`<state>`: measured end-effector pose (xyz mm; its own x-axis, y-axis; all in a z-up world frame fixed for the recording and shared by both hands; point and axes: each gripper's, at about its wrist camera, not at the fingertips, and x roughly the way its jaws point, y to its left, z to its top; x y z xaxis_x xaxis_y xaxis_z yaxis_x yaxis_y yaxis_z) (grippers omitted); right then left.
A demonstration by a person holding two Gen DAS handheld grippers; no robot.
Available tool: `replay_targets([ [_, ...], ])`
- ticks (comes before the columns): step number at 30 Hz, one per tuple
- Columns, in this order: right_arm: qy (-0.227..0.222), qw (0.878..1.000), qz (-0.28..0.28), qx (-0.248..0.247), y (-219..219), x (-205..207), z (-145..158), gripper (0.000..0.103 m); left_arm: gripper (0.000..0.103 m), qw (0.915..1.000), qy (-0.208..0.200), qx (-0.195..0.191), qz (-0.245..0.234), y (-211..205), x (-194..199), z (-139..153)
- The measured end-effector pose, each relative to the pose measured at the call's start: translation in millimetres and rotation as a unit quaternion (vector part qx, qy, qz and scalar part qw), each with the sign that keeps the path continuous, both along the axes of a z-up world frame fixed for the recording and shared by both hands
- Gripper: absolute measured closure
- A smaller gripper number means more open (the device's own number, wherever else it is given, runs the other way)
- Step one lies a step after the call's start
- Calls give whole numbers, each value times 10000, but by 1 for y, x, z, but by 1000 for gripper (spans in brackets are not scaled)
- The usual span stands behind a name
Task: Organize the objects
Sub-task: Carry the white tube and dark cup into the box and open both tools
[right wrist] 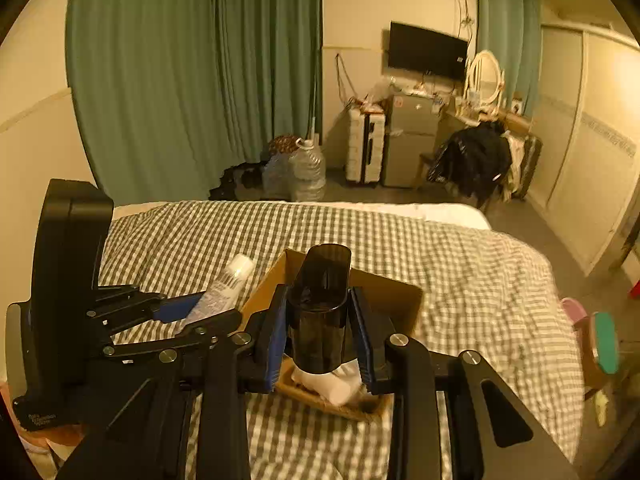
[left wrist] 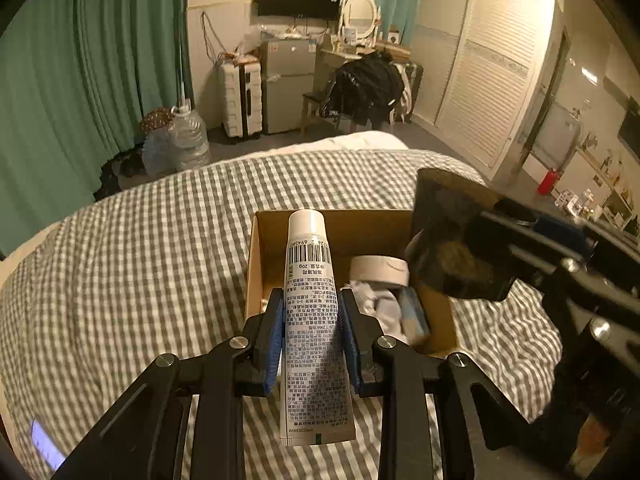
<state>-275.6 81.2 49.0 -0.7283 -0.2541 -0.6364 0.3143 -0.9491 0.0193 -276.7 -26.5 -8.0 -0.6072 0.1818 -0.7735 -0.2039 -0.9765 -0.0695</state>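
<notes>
Left hand-held gripper [left wrist: 311, 312] clamps soft white tube [left wrist: 310, 320] between blue ribbed pads, cap end pointing forward over open cardboard box [left wrist: 256, 264]. Right hand-held gripper [right wrist: 320, 320] grips smooth dark translucent plastic container [right wrist: 322, 308], rounded body upright, above same box. Ahead of left gripper inside box: round white tape roll [left wrist: 380, 270], crumpled white cloth [left wrist: 378, 304]. Box sits on bed [left wrist: 140, 260], grey-white gingham cover.
</notes>
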Motion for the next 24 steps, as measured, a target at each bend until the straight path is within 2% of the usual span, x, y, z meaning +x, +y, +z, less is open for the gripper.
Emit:
replay_targets([
  [6, -358, 9988, -25, -336, 1, -60, -49, 74, 76, 9993, -375, 33, 77, -2, -54, -46],
  [12, -691, 9965, -74, -470, 0, -113, -94, 74, 76, 9980, -630, 51, 53, -4, -84, -86],
  [16, -933, 9941, -32, -546, -2, -130, -123, 74, 76, 9970, -777, 18, 47, -4, -91, -106],
  [19, -1178, 9908, 24, -663, -3, -138, -144, 74, 76, 9972, -743, -61, -57, 1, -93, -112],
  [24, -1340, 9881, -64, -752, 4, -134, -156, 73, 75, 9976, -661, -139, -152, 10, -89, -114],
])
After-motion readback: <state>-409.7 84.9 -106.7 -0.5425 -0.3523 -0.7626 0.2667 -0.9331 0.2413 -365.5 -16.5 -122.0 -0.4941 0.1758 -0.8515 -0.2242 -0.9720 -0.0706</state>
